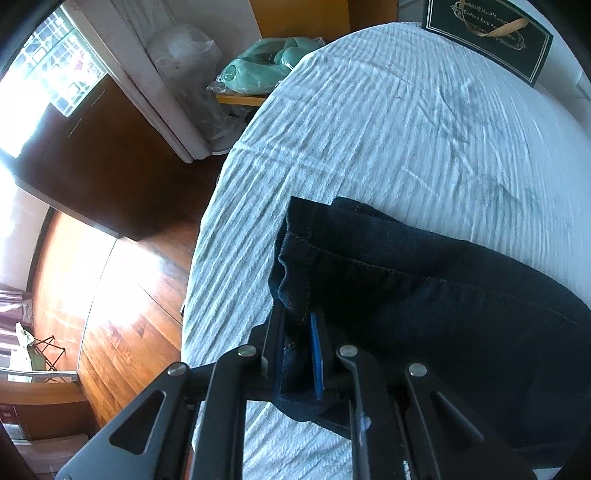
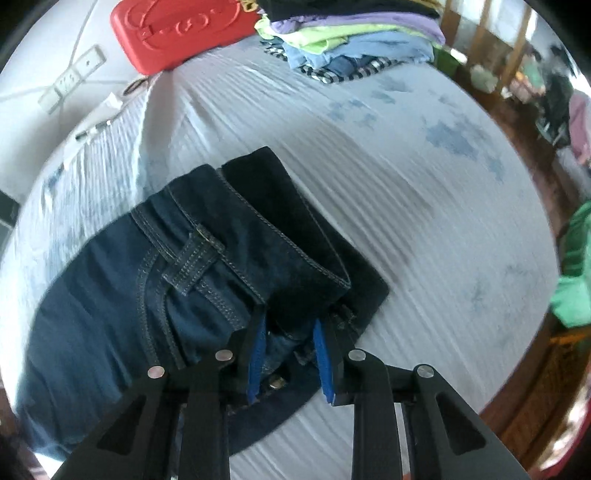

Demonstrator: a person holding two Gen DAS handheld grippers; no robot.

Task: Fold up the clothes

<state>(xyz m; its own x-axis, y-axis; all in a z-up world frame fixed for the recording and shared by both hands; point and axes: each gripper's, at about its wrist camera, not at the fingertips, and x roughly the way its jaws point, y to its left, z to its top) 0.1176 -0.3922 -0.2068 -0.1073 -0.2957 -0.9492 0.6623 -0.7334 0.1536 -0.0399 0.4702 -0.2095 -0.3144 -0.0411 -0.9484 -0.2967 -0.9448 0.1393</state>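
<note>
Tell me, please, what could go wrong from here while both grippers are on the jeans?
1. The right gripper straddles the bunched waistband of the jeans; whether its pads bite is unclear, so that end may slip out.
2. The left gripper pinches only the hem edge, which could pull free.
3. The jeans lie near the bed's edge and might slide off.

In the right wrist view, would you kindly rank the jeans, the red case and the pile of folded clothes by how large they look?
1. jeans, largest, though nearest the camera.
2. pile of folded clothes, cut off by the frame.
3. red case, close to the pile in size, so this order is unsure.
</note>
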